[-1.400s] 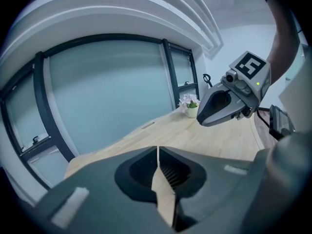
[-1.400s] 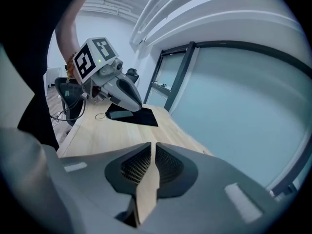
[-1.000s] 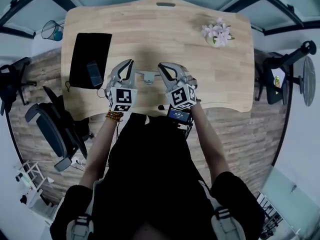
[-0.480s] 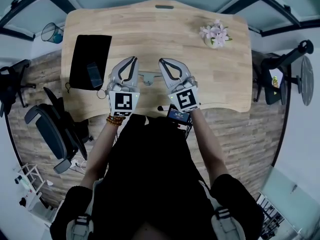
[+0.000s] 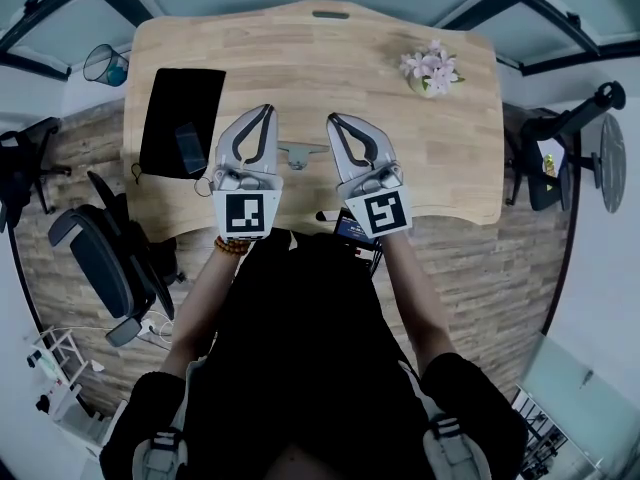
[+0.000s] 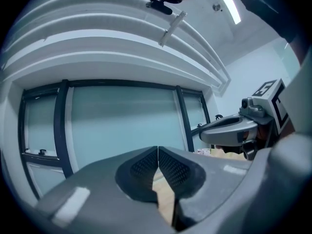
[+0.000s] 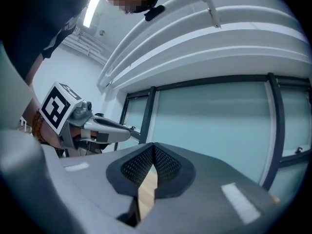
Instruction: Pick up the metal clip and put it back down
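Observation:
The metal clip (image 5: 299,152) lies flat on the wooden table (image 5: 320,58), just below its middle, between the two grippers. My left gripper (image 5: 263,114) is held up to the left of the clip, shut, with nothing between its pads. To the clip's right my right gripper (image 5: 335,121) is also raised and shut on nothing. Both point up and away from the table. In the left gripper view the pads meet at the tip (image 6: 158,149) against windows, and the right gripper (image 6: 204,133) shows beside it. The right gripper view shows its own closed tip (image 7: 154,147) and the left gripper (image 7: 127,130).
A black pad (image 5: 180,108) with a small dark device (image 5: 187,146) on it lies at the table's left. A pot of pink flowers (image 5: 431,68) stands at the far right. A wire bin (image 5: 104,62) and office chairs (image 5: 100,258) flank the table.
Both grippers have risen and tilted upward, away from the table surface, and spread slightly apart. The metal clip has stayed where it lay.

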